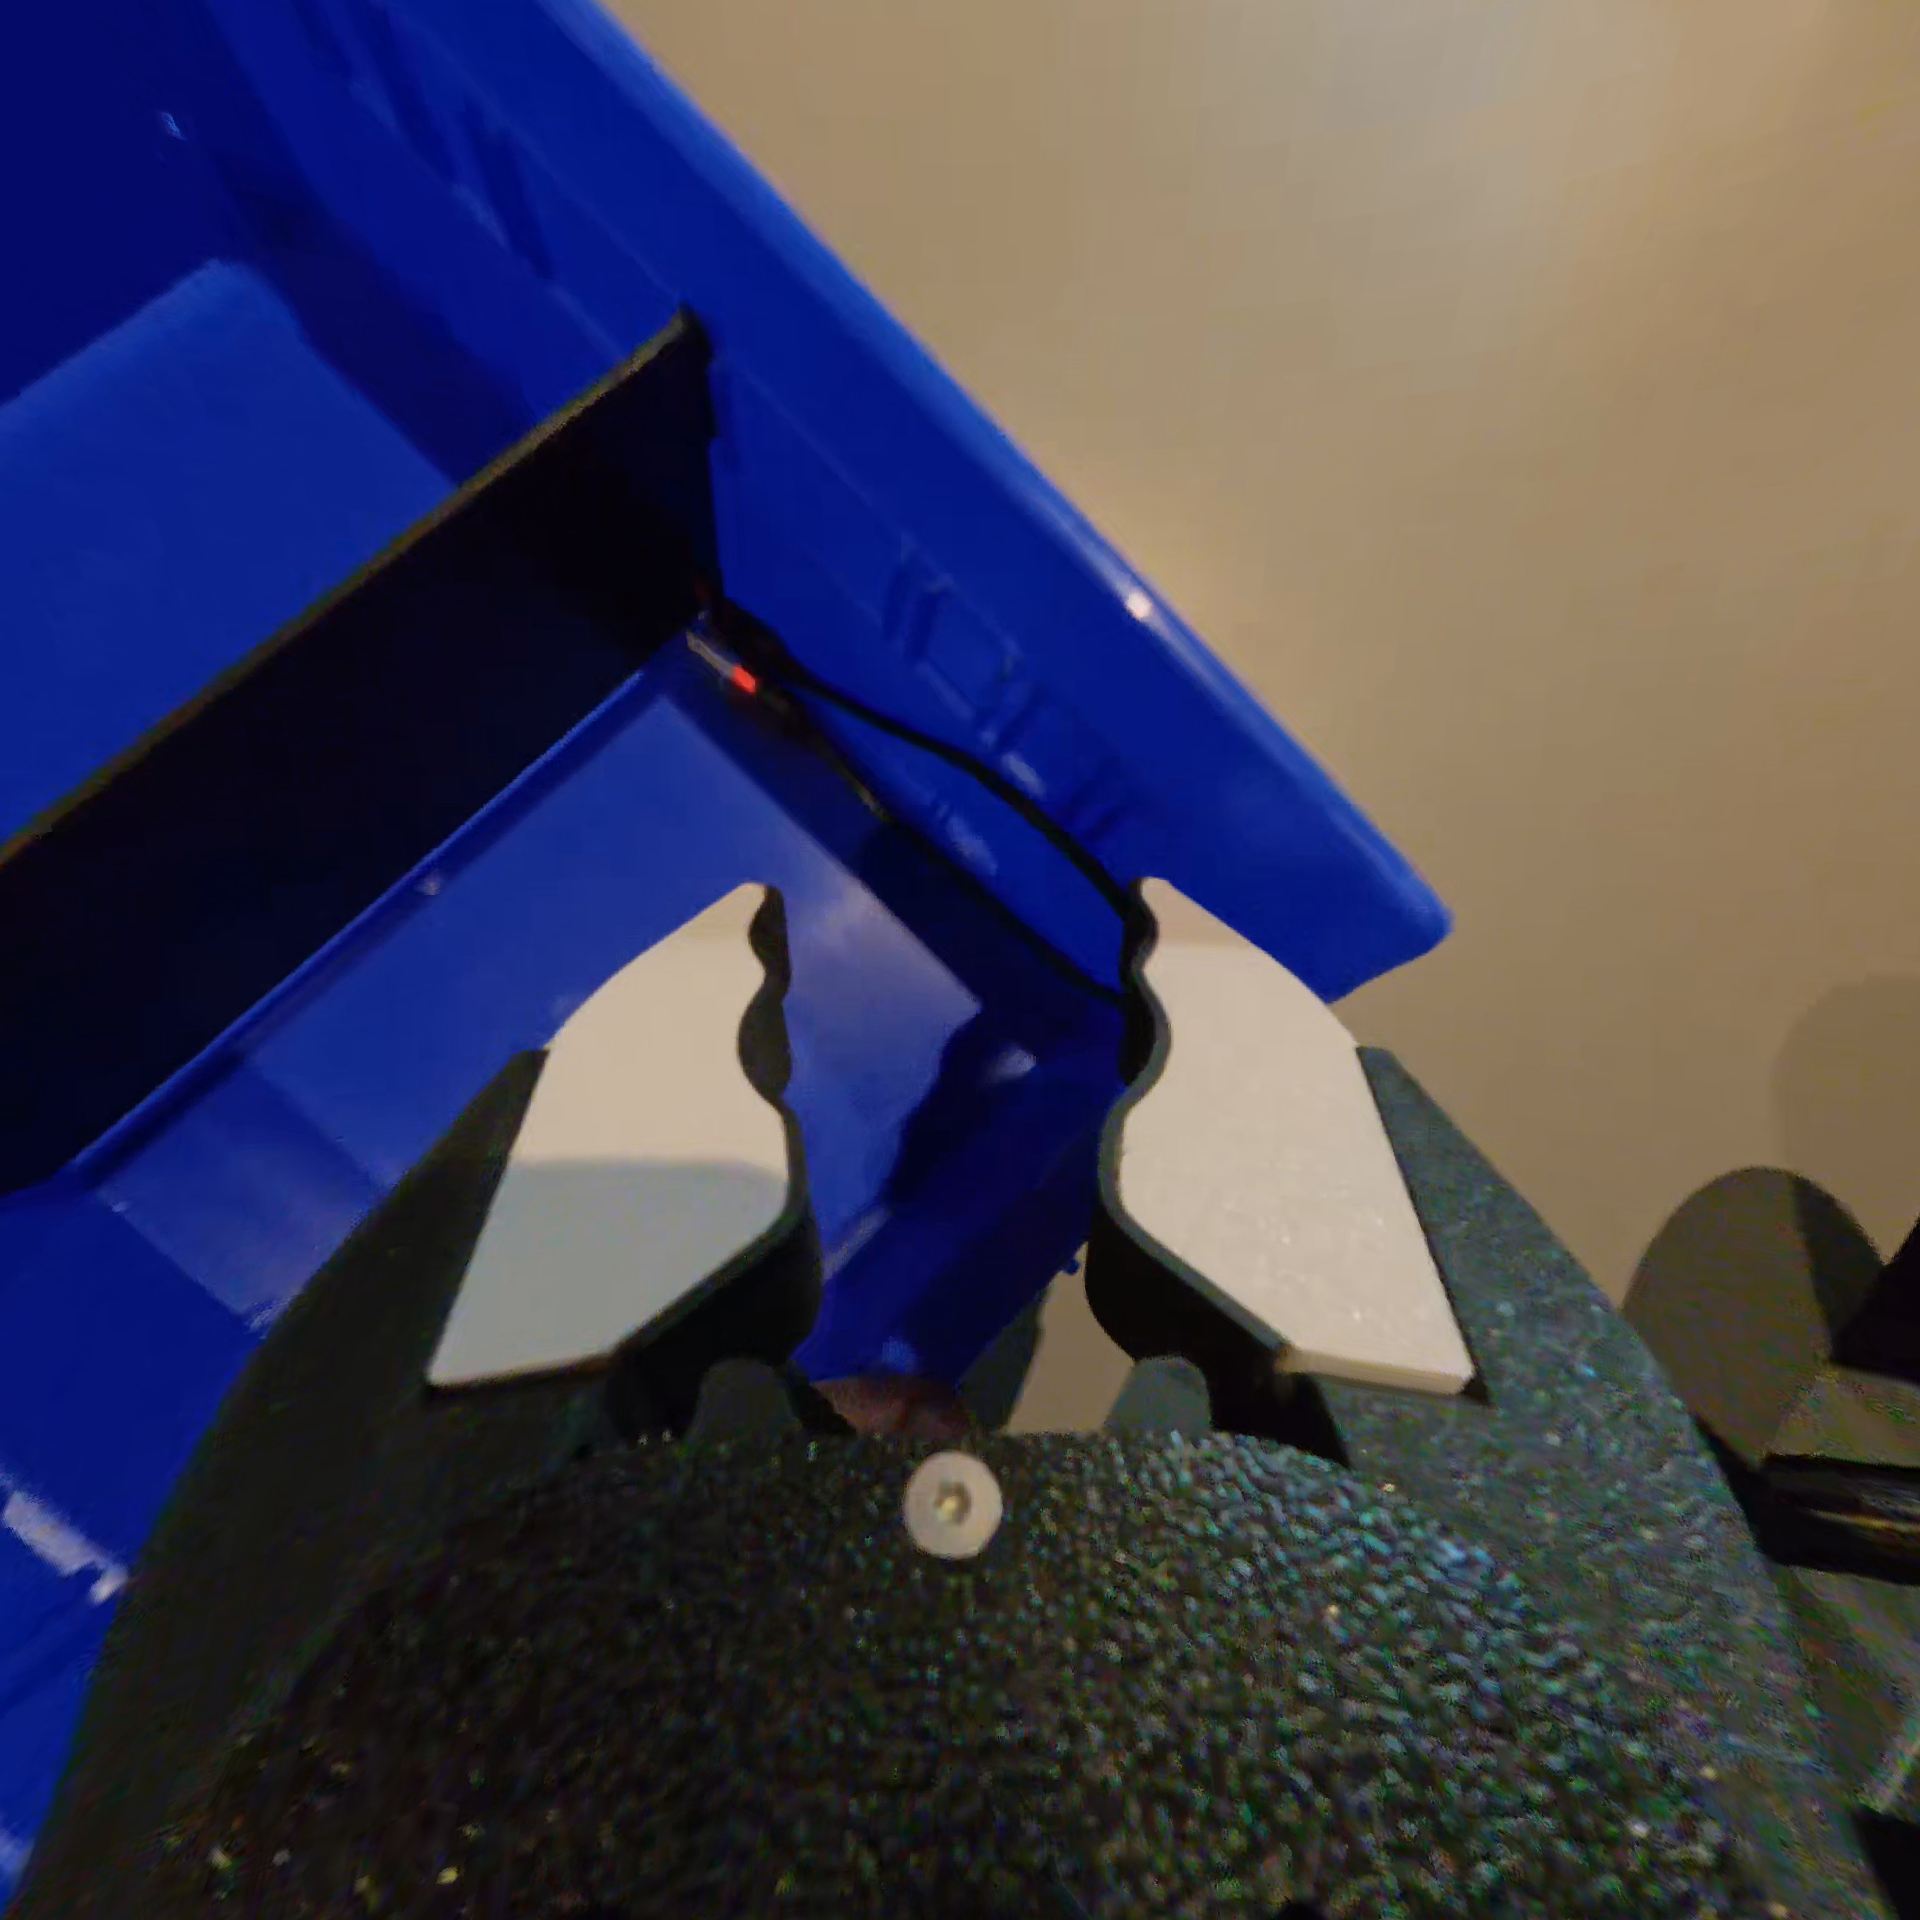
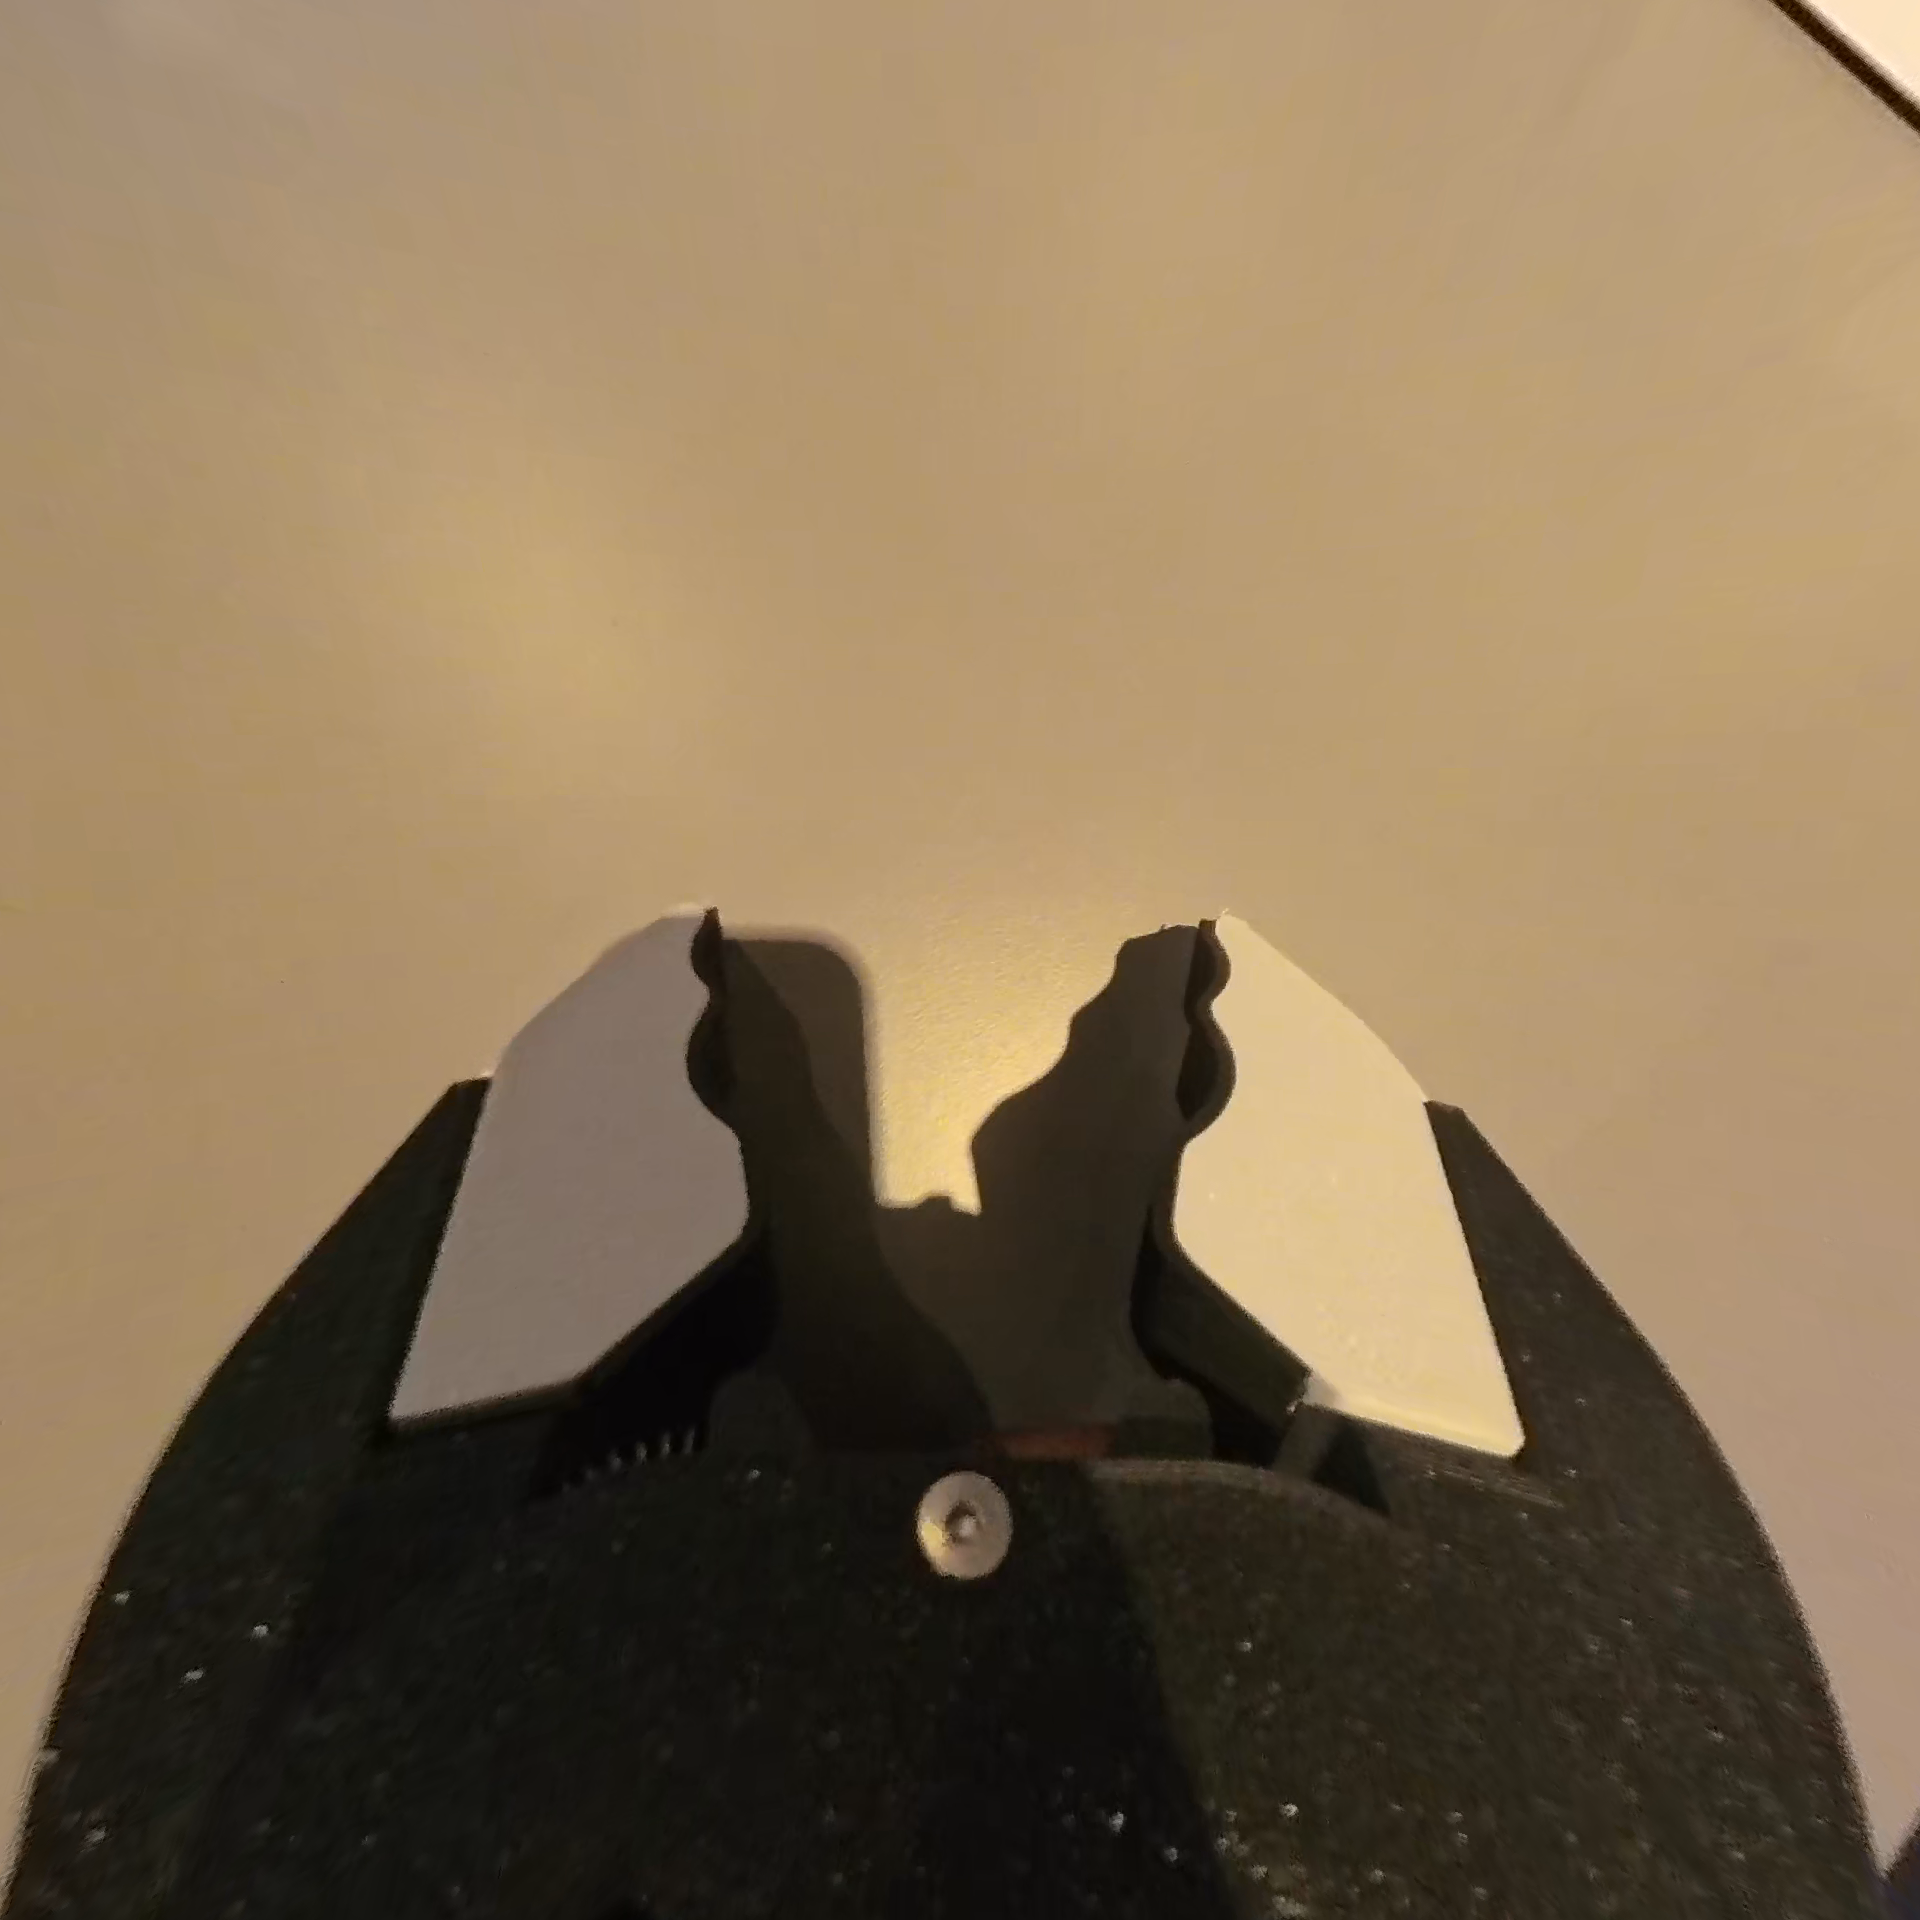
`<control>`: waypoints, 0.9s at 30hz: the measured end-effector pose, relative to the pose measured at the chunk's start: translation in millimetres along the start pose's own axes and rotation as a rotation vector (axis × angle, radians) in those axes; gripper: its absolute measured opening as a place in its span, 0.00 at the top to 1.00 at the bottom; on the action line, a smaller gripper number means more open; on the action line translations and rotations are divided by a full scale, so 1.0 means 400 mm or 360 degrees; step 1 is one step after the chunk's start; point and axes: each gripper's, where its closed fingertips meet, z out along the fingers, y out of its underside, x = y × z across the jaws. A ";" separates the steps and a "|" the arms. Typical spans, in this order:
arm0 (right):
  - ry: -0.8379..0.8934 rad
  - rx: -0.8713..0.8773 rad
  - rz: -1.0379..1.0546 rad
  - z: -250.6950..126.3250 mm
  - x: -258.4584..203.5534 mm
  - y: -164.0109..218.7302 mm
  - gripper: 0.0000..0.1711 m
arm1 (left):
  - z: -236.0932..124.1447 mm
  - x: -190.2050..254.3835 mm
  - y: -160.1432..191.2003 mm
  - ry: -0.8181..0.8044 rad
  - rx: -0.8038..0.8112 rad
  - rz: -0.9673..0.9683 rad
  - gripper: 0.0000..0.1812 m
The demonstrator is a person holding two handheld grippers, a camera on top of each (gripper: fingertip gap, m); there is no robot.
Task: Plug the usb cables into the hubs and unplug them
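In the left wrist view a blue plastic bin (image 1: 1039, 499) fills the left and centre, tilted, with a black divider (image 1: 416, 675) across it. A thin black cable (image 1: 935, 753) lies inside along the bin wall. Its small plug end with a red spot (image 1: 740, 681) sits at the corner by the divider. My left gripper (image 1: 956, 894) is open and empty, with the bin's near corner between its fingers. The cable runs down behind the right fingertip (image 1: 1153, 935); I cannot tell if they touch. My right gripper (image 2: 958, 920) is open and empty over bare beige table (image 2: 935, 468). No hub is in view.
The beige table (image 1: 1455, 416) spreads to the right of the bin. A dark black object (image 1: 1766, 1351) sits at the right edge of the left wrist view. The table's edge (image 2: 1860, 62) shows at the top right of the right wrist view. The left gripper's tips are roughly 50 cm from the right gripper's.
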 end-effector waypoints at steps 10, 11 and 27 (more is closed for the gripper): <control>0.0005 0.0008 -0.0016 -0.001 -0.002 0.000 0.51 | -0.045 -0.113 0.074 -0.0446 -0.0299 -0.0029 0.67; 0.0006 0.0009 -0.0018 -0.001 -0.002 0.000 0.51 | -0.045 -0.111 0.074 -0.0431 -0.0287 -0.0036 0.67; 0.0009 0.0047 -0.0079 -0.009 -0.013 -0.002 0.52 | 0.031 0.003 0.080 -0.0077 -0.0415 -0.0013 0.93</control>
